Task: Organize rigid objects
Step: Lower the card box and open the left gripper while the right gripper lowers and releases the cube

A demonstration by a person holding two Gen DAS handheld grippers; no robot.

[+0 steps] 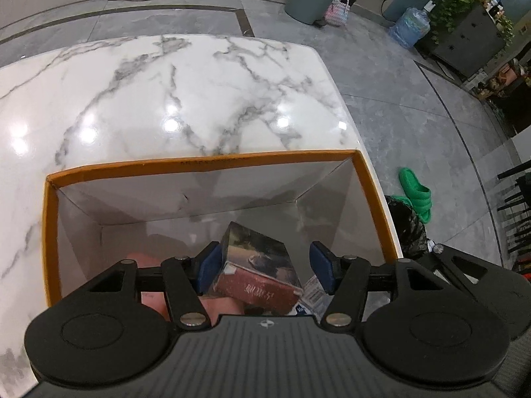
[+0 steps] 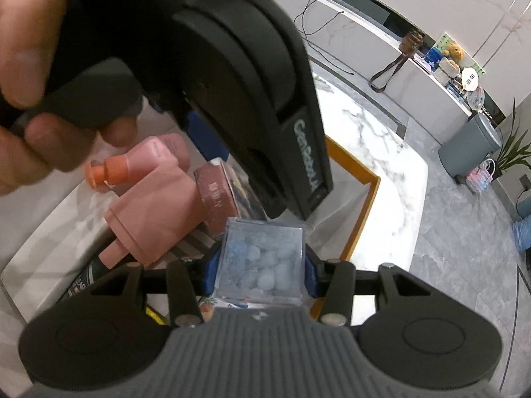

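Observation:
An orange-rimmed carton with white walls stands on the marble table. Inside it lies a tilted picture box with a red side. My left gripper straddles that box: the left pad touches it, the right pad stands clear, so the jaws are open. In the right wrist view my right gripper is shut on a clear plastic cube of pale blue round pieces, just above the carton. A pink bottle with an orange cap and the red-sided box lie below.
A hand holds the left tool's black housing close above my right gripper. A dark can and a blue-white packet also lie in the carton. Past the table's right edge are a green slipper and a black bag.

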